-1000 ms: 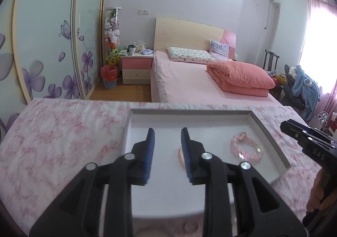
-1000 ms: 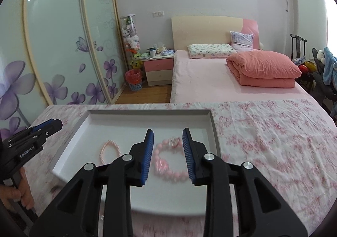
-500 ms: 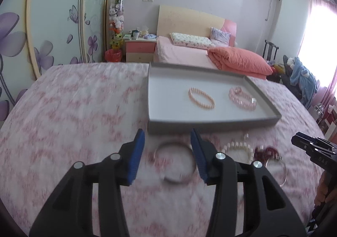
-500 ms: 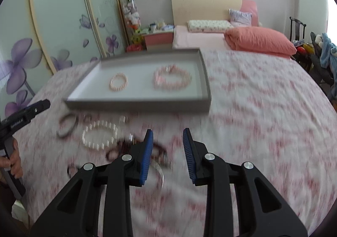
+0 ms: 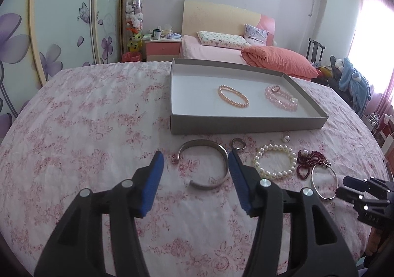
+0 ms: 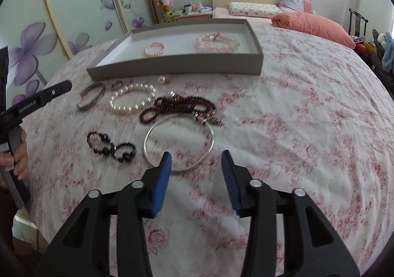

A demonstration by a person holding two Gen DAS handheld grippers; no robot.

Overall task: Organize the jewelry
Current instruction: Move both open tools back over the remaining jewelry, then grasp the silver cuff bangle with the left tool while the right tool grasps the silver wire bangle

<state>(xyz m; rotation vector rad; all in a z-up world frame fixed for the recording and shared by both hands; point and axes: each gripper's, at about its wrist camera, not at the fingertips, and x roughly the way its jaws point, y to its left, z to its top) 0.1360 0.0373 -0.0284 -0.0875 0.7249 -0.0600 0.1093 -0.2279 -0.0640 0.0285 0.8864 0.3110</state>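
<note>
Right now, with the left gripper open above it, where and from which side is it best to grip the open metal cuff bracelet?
Probably the right arc of the metal cuff bracelet, from above, one finger inside the ring and one outside. It lies flat on the bedspread, its gap at lower left, so that arc is solid and nearest the left gripper.

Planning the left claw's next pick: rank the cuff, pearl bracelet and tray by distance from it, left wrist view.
1. Cuff: between the open left claw's fingers.
2. Pearl bracelet: to the right, on the cloth.
3. Tray: farthest, ahead past both.
</note>
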